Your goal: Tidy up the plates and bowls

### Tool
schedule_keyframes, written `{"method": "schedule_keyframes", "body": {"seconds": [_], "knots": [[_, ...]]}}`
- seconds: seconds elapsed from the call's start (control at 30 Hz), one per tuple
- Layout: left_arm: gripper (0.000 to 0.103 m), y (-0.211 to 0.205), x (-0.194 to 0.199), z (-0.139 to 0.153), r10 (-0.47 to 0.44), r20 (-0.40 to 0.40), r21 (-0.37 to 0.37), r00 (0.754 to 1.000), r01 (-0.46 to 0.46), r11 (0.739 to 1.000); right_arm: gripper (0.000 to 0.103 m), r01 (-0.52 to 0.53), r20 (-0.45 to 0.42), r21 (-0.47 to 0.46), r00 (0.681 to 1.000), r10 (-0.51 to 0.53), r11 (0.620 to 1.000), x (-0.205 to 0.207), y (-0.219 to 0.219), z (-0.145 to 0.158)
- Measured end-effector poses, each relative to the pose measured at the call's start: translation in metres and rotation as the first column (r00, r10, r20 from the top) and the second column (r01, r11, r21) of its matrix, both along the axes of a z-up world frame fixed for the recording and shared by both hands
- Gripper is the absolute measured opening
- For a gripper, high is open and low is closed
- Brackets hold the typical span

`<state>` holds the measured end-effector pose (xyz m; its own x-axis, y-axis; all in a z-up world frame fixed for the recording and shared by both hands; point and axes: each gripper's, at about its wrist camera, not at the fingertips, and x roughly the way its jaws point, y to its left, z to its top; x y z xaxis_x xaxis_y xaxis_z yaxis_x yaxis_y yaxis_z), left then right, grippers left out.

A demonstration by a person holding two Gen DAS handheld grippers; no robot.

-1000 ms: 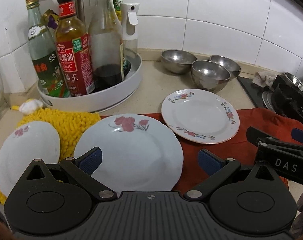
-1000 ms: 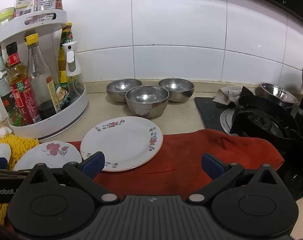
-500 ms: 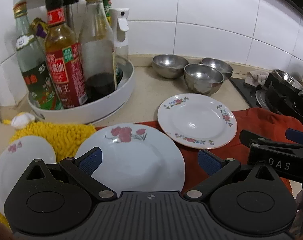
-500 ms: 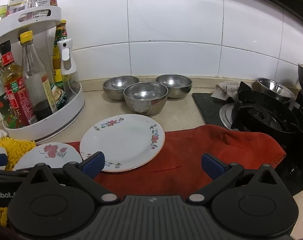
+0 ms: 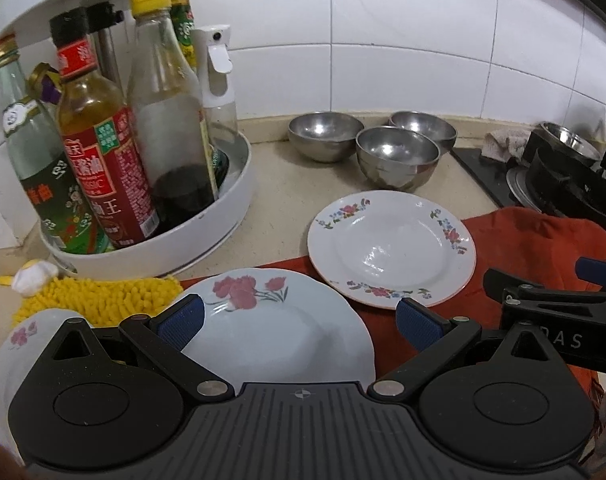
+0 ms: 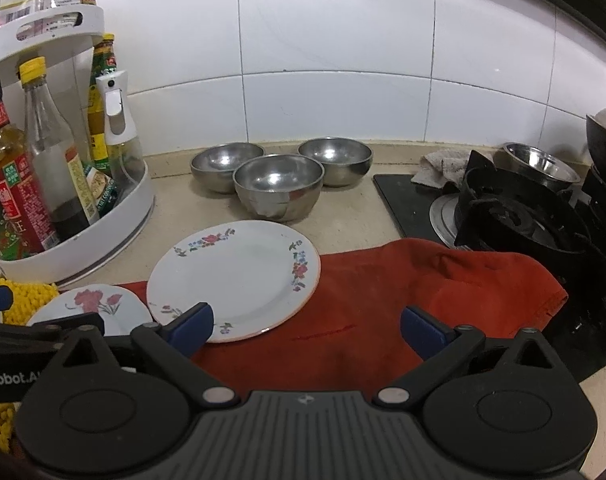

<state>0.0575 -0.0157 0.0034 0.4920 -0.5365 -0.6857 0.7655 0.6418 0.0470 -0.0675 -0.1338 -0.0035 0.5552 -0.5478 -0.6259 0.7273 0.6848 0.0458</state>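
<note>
1. At the far left of the desk, a small white dish with a pink flower lies partly on a yellow chenille mat; the left gripper's body hides much of it.
2. Behind the mat stands a white turntable rack that holds sauce and oil bottles and a white spray bottle.
3. The left gripper hovers low with its jaws spread wide and nothing between them. Under them lies the red-flowered plate, its left edge over the mat and its right part on the red cloth.
4. Just right of it, apart by a narrow strip of cloth, sits the floral-rimmed plate, half on the cloth and half on the bare desk.
5. Behind that plate three steel bowls cluster near the tiled wall: the left bowl, the front bowl and the right bowl, close together; whether they touch is unclear.
6. The right gripper hangs above the cloth with its jaws spread and empty; its left fingertip overlaps the floral-rimmed plate's near rim in the right wrist view.
7. At the far right is a black gas stove, with a grey rag and a fourth steel bowl behind it.
</note>
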Motion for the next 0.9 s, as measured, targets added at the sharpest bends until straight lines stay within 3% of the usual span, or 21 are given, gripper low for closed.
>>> {"method": "schedule_keyframes", "body": {"seconds": [0.23, 0.43, 0.53, 0.67, 0.73, 0.9], "knots": [[0.103, -0.023, 0.004, -0.001, -0.024, 0.009, 0.009, 1.000, 0.024, 1.000, 0.098, 0.017, -0.011, 0.000, 1.000, -0.017, 1.000, 0.002, -0.017, -0.003], [0.103, -0.051, 0.008, 0.008, -0.031, 0.066, 0.003, 0.997, 0.031, 1.000, 0.096, -0.001, 0.022, 0.006, 1.000, 0.001, 1.000, 0.010, -0.046, 0.000], [0.103, -0.068, 0.015, 0.006, -0.051, 0.048, 0.010, 0.998, 0.050, 0.999, 0.093, -0.009, 0.032, 0.011, 0.999, 0.009, 1.000, 0.013, -0.062, 0.000], [0.103, -0.088, 0.016, -0.002, -0.079, 0.073, 0.047, 0.994, 0.076, 0.996, 0.086, -0.024, 0.023, 0.060, 0.999, 0.022, 0.998, 0.016, -0.080, -0.007], [0.103, -0.096, 0.016, -0.007, -0.104, 0.082, 0.065, 0.991, 0.099, 0.993, 0.077, -0.034, 0.020, 0.101, 0.999, 0.032, 0.994, 0.016, -0.089, -0.013], [0.103, -0.110, 0.025, -0.018, -0.137, 0.051, 0.061, 0.989, 0.134, 0.989, 0.064, -0.058, 0.000, 0.171, 0.998, 0.059, 0.984, 0.017, -0.101, -0.027]]}}
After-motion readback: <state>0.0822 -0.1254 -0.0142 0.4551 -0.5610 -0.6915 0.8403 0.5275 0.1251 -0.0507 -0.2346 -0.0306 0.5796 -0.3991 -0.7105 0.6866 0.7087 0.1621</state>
